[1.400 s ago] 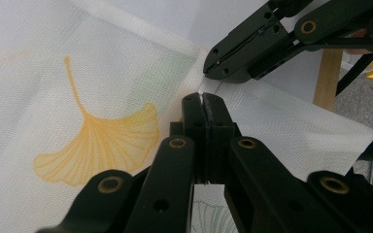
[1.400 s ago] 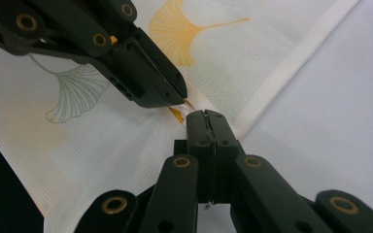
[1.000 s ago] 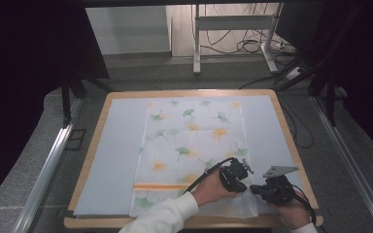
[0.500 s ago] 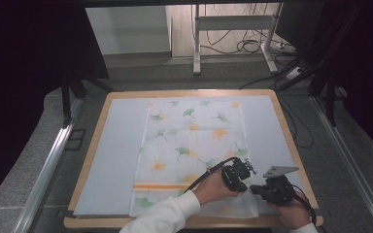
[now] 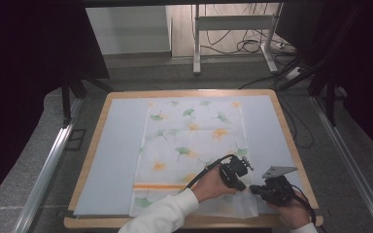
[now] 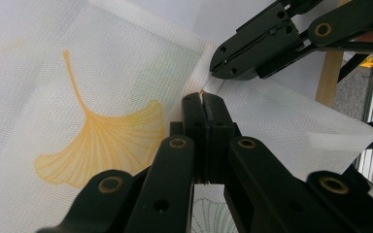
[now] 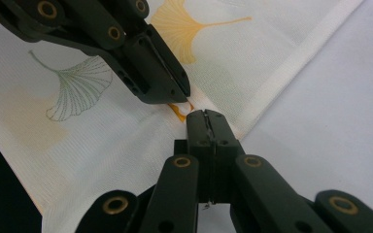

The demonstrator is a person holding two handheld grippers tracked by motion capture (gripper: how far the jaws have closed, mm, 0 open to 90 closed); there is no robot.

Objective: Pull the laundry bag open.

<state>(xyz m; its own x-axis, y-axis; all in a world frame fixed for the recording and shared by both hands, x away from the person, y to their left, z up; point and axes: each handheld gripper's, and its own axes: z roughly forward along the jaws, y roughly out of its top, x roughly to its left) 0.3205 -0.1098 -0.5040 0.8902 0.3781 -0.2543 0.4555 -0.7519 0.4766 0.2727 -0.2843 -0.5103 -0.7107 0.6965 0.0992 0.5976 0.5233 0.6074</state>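
Pinching cloth [image 5: 194, 141] | both fingers closed on its corner at counter [image 5: 286, 131] 5 o'clock | left gripper [image 5: 236, 182] meets right gripper [image 5: 256, 189] tip-to-tip | cloth's long axis runs toward 12 o'clock

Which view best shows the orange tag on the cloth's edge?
The right gripper view: the orange tag lies on the cloth between both grippers' closed tips. The left gripper view shows only a sliver; from the high view it is too small to tell.

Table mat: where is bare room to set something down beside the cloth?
Free: the blue mat strip left of the cloth, and the narrower strip at its right. Crowded: near right corner, where left gripper and right gripper pinch the cloth.
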